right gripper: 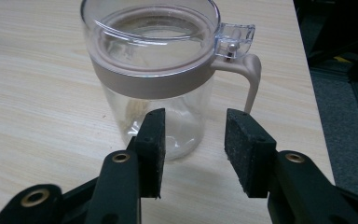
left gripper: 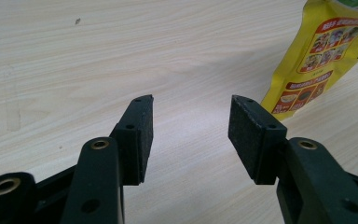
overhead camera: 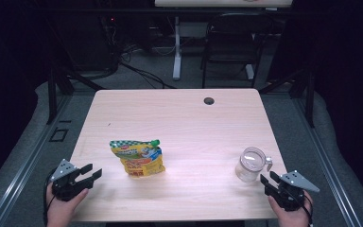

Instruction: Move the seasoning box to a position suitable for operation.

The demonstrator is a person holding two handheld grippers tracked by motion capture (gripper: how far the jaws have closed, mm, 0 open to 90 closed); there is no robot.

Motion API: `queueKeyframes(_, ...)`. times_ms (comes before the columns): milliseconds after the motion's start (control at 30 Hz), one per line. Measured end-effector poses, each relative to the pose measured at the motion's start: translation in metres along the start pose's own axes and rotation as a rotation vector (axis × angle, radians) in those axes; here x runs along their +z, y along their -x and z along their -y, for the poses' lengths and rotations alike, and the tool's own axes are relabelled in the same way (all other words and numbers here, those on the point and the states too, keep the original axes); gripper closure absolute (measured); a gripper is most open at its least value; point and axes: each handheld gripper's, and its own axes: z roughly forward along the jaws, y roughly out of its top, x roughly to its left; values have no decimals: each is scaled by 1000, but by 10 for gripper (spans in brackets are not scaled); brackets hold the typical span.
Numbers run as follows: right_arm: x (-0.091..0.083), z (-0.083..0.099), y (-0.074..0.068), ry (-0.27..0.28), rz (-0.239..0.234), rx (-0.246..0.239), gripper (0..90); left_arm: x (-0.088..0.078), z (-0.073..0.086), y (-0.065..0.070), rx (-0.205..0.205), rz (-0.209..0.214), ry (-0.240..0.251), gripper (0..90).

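A yellow food pouch point(overhead camera: 138, 157) with a green top lies a little left of the table's middle; in the left gripper view the pouch point(left gripper: 318, 56) sits at the upper right. My left gripper point(overhead camera: 90, 172) rests at the table's front left corner, open, with bare wood between its pads point(left gripper: 191, 116). A clear glass jar point(overhead camera: 251, 164) with a beige band, lid and handle stands near the front right edge. My right gripper point(overhead camera: 267, 178) hovers just short of the jar point(right gripper: 154, 79), open, with nothing between the pads point(right gripper: 193, 126).
The light wooden table point(overhead camera: 179, 118) has a round cable hole point(overhead camera: 209, 100) near its far edge. Beyond it stand a black chair point(overhead camera: 231, 42) and a white desk leg point(overhead camera: 177, 47) on dark floor. The table's right edge runs close beside the jar.
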Motion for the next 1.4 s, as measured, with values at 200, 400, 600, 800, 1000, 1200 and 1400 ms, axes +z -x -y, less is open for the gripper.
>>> queueKeyframes(200, 2, -1, 3, -8, 28, -3, 613, -2, 1, -1, -14, 2, 13, 537)
queueKeyframes(400, 7, -1, 10, -22, 60, 6, 638, -2, 2, 0, -12, 12, 13, 547)
queueKeyframes(600, 13, -2, 20, -32, 90, 40, 668, -3, 3, 2, 2, 8, 2, 555)
queueKeyframes(800, 23, -9, 21, -55, 101, 52, 683, -7, 5, 3, -2, 3, -1, 564)
queueKeyframes(1000, 34, -22, 20, -96, 101, 42, 731, -12, 7, 2, -3, -1, 9, 572)
queueKeyframes(1200, 45, -21, 22, -120, 99, 55, 759, -13, 9, 0, -13, -4, 6, 580)
queueKeyframes(1400, 49, -20, 24, -97, 107, 54, 808, -16, 12, 0, -16, -16, -8, 587)
